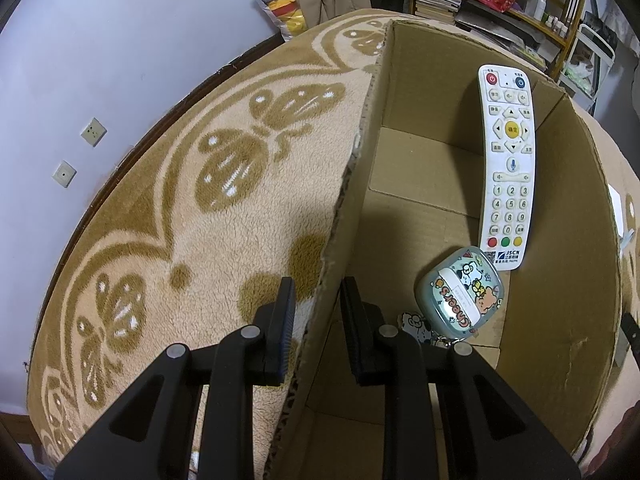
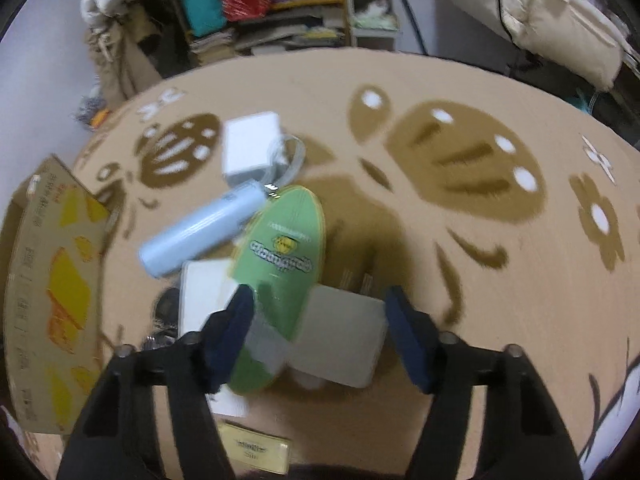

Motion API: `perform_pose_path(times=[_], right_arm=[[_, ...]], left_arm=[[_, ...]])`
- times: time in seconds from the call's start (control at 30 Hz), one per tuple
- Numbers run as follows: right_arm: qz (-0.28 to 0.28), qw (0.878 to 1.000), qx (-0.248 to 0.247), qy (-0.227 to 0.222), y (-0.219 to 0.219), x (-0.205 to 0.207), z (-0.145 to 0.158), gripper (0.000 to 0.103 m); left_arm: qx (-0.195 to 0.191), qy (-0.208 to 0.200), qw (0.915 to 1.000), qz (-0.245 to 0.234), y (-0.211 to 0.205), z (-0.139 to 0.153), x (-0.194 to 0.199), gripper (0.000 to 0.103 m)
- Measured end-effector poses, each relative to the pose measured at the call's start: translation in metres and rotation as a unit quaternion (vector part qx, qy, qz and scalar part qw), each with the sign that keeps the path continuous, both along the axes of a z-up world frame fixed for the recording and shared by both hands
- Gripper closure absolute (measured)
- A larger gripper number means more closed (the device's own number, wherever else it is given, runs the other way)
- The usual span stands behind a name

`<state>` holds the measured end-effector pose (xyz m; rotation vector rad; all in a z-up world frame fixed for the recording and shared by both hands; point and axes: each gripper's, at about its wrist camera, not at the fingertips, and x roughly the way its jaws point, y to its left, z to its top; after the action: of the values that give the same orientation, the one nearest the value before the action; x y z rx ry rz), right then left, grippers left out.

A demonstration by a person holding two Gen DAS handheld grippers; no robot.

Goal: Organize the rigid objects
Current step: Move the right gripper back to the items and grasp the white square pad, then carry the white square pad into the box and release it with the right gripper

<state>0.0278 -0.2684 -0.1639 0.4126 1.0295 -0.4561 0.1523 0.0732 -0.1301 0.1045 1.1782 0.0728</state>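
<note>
The left gripper [image 1: 318,300] is clamped on the torn near wall of an open cardboard box [image 1: 560,208], one finger outside over the fleece blanket [image 1: 168,184], the other inside. In the box, a white remote control [image 1: 507,168] leans against the far-right corner, and a small cartoon-printed case [image 1: 460,292] with a keyring lies at its foot; the rest of the box floor is bare. The right gripper [image 2: 320,324], its jaws half spread and gripping nothing, hangs over a heap of loose items near the blanket's near edge: a green oval board [image 2: 280,260] lies slantwise between the fingers, resting on a white block [image 2: 344,340], with a pale blue cylinder [image 2: 200,232] touching its far-left side and a white charger with cable [image 2: 252,148] just beyond. The box's printed outer wall stands at the blanket's left edge. The blanket to the right is open. The right view is motion-blurred.
</note>
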Motion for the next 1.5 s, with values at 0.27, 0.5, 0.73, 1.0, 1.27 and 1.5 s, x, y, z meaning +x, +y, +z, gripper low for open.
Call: perform_pose_path(times=[0.27,0.5,0.73,1.0,1.27,1.5], right_arm=[[-0.026,0.999,0.037,0.021,-0.010,-0.007,-0.018,0.034],[-0.023,0.999,0.027,0.024,-0.005,-0.008,-0.018,0.049],[-0.013,1.000,-0.009,0.008,0.003,-0.001,-0.005,0.050],[0.024,0.999,-0.022,-0.042,0.021,0.017,0.027,0.050],[0.087,0.991,-0.003,-0.104,0.066,0.051,0.061,0.050],[0.128,0.980,0.019,-0.154,0.107,0.068,0.085,0.050]], left_arm=[[0.001,-0.001,1.0000,-0.001,0.001,0.000,0.000,0.080],[0.001,0.000,1.0000,-0.001,0.000,0.001,0.000,0.080],[0.003,-0.001,1.0000,-0.001,-0.002,0.000,0.000,0.080],[0.004,-0.001,1.0000,-0.001,-0.002,0.000,-0.001,0.080],[0.005,-0.002,1.0000,-0.002,-0.003,0.000,-0.001,0.080],[0.005,-0.002,1.0000,-0.002,-0.003,0.000,-0.001,0.080]])
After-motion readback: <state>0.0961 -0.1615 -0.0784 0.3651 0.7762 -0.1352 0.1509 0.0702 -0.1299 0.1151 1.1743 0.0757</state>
